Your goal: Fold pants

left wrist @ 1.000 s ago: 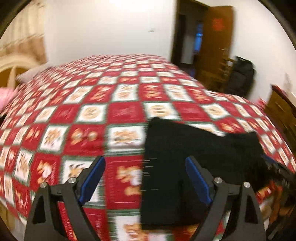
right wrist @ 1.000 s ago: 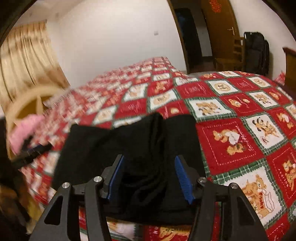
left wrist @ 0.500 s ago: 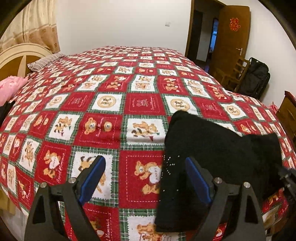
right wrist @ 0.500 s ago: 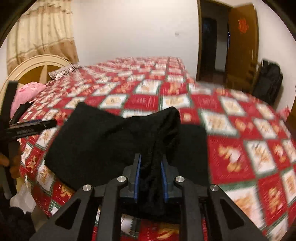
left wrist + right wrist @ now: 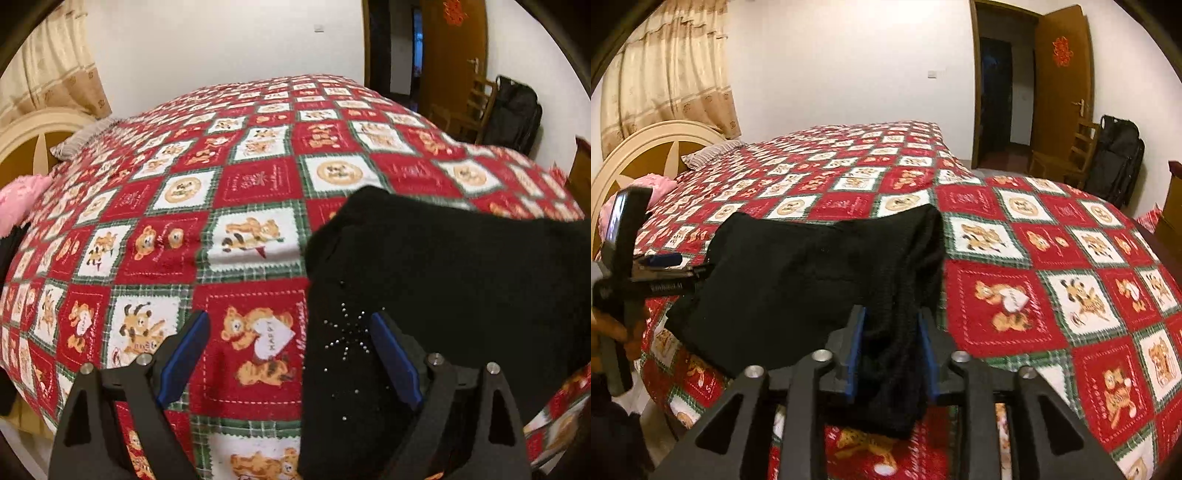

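We see the black pants (image 5: 798, 280) folded into a thick knit slab near the quilt's (image 5: 255, 184) near edge. Our right gripper (image 5: 891, 354) is clenched on a bunched ridge at the slab's right side. Our left gripper (image 5: 291, 354) stands released, jaws wide, straddling the pants' left edge with its rhinestone starburst (image 5: 347, 332). The red patchwork quilt lies flat, stretching far and left.

The left gripper (image 5: 290, 354) is held low and level, its blue-padded fingers (image 5: 183, 356) spread wide apart — nothing is clamped between them. The right gripper (image 5: 891, 350) is closed tight, its pads (image 5: 854, 354) pressed onto a bunched fold of the black pants (image 5: 812, 273).
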Motion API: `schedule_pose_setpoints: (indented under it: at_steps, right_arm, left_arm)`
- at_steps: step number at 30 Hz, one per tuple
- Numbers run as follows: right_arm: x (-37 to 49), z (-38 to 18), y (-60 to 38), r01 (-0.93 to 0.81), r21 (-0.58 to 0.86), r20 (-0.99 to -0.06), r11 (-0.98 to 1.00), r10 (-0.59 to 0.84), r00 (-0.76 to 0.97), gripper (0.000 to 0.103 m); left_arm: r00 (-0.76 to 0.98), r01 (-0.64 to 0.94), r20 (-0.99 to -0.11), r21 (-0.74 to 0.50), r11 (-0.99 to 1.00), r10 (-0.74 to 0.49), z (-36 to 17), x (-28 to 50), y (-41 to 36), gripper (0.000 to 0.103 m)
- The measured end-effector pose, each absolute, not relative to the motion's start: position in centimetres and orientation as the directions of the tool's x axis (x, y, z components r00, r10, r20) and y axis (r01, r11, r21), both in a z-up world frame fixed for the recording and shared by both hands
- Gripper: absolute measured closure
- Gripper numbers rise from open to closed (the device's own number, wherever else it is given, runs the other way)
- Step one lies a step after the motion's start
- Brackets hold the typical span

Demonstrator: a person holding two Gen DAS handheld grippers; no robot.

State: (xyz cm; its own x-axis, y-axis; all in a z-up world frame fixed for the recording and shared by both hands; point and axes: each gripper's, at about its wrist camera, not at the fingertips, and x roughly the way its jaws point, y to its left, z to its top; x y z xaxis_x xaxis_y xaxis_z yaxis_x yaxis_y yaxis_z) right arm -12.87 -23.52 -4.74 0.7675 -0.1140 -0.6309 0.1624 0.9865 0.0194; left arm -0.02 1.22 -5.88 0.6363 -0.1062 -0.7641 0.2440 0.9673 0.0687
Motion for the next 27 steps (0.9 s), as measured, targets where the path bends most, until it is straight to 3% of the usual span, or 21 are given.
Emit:
schedule_pose_setpoints:
  at_steps: [4,8,12,17,27]
  right_arm:
    - [-14.5,-2.2,-24.6,0.226,0.028,-0.590,0.974,-0.167,0.790,0.066]
    - [-13.2,0.3,-23.8,0.171,-0.008,-0.529,0.985,-0.150,0.836,0.067]
    - [-8.9,-0.5,-23.1,0.110,-0.017,-0.561,0.994,-0.101,0.822,0.069]
    - [-5.1,-4.1,-23.5,0.129,-0.080,-0.658,0.988,-0.149,0.738,0.069]
    - [-4.4,-4.3,-24.8,0.159,-0.046,-0.636,0.986,-0.152,0.756,0.069]
  left_arm:
    - [0.626,0.269,-0.769,0.060,0.961,-0.127,-5.2,-0.2,1.9,0.012]
    - [0.655,0.252,-0.743,0.042,0.967,-0.138,-3.1,0.5,2.4,0.012]
    - [0.671,0.248,-0.733,0.081,0.965,-0.111,-2.4,2.1,0.8,0.012]
    - [0.636,0.228,-0.769,0.111,0.967,-0.062,-4.7,4.2,-1.5,0.012]
    - [0.630,0.211,-0.776,0.130,0.969,-0.034,-5.7,5.2,-2.4,0.011]
